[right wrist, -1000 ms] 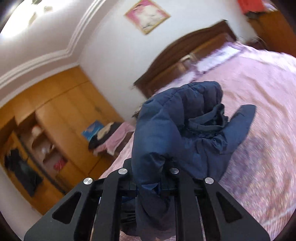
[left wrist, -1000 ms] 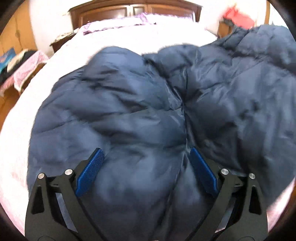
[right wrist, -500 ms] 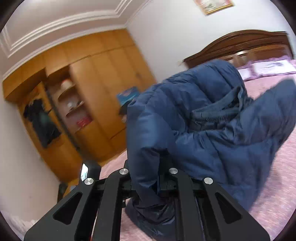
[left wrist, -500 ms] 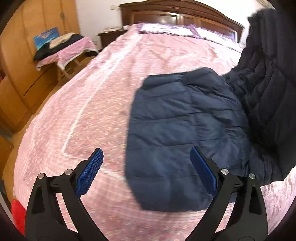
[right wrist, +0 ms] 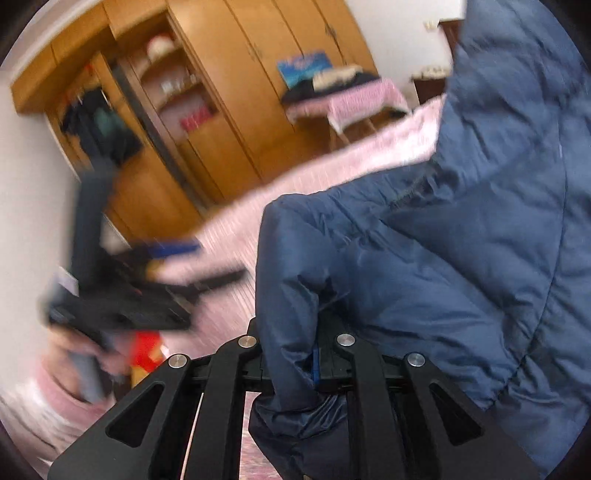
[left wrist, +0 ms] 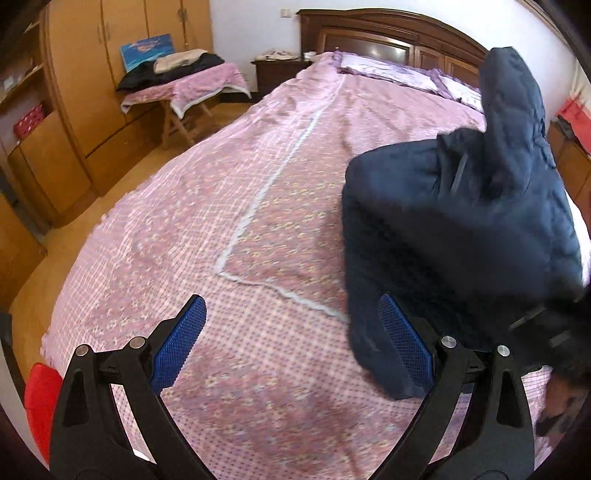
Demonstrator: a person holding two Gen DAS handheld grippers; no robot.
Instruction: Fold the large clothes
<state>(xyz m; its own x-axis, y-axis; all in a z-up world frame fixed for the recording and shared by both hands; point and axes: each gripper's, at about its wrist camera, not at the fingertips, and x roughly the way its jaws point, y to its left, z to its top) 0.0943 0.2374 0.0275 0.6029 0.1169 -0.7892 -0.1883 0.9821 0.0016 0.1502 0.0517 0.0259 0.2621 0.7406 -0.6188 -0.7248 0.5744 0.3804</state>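
Partly raised, the navy puffer jacket [left wrist: 454, 236] lay at the right side of the pink bedspread [left wrist: 221, 229]. The right gripper [right wrist: 295, 363] was clamped on a bunched fold of it, while the left gripper [left wrist: 291, 343] hung wide above the bedspread, holding nothing.

A pink patterned bedspread [left wrist: 258, 206] covered the bed before a dark wooden headboard [left wrist: 388, 33], with orange wooden wardrobes [left wrist: 92, 74] lining the wall.

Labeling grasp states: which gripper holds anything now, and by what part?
Right gripper is shut on a bunched fold of the navy jacket; which part can't be told. Left gripper is open, holding nothing.
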